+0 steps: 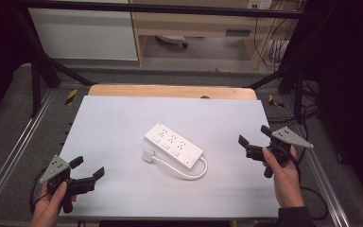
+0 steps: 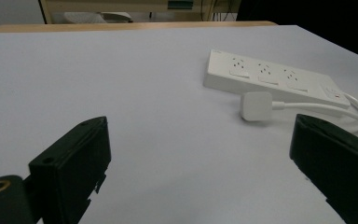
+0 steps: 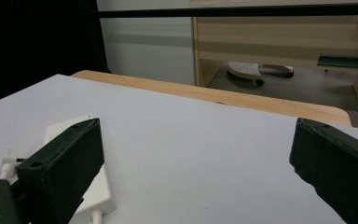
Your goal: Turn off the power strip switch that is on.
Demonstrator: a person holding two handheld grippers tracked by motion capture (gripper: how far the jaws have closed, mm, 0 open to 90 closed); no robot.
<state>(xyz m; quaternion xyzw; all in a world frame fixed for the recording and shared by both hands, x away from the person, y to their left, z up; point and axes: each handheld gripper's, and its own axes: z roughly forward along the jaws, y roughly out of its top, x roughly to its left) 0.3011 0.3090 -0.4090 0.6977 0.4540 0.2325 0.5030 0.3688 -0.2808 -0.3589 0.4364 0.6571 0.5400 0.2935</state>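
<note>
Right now the power strip (image 1: 174, 144) lies flat near the middle of the white table (image 1: 118, 132), set at a slant, its far end up and to the left, its switch end down and to the right. From above I see its white cord (image 1: 189, 171) loop out of the switch end, curve along the near side and end in the plug (image 1: 149, 155), which lies on the table just beside the strip's near edge. The left gripper (image 1: 88, 168) is at the near left corner, held in the person's left hand (image 1: 52, 203), jaws wide apart with nothing between them, well apart from the strip. The right gripper (image 1: 253, 134) sits at the right edge in the right hand (image 1: 283, 177), jaws also spread wide and empty, pointing toward the strip but clear of it. The left gripper view adds what the high view blurs: three socket faces in a row along the strip's top, a small red mark at its switch end, and the square plug lying in front, apart from the casing. The right gripper view catches just a corner of the strip behind its left jaw, with a bit of cord below, and looks past the wooden table edge (image 3: 242, 100) to a cabinet (image 3: 279, 42) and a chair base (image 3: 254, 70) on the floor beyond.
</note>
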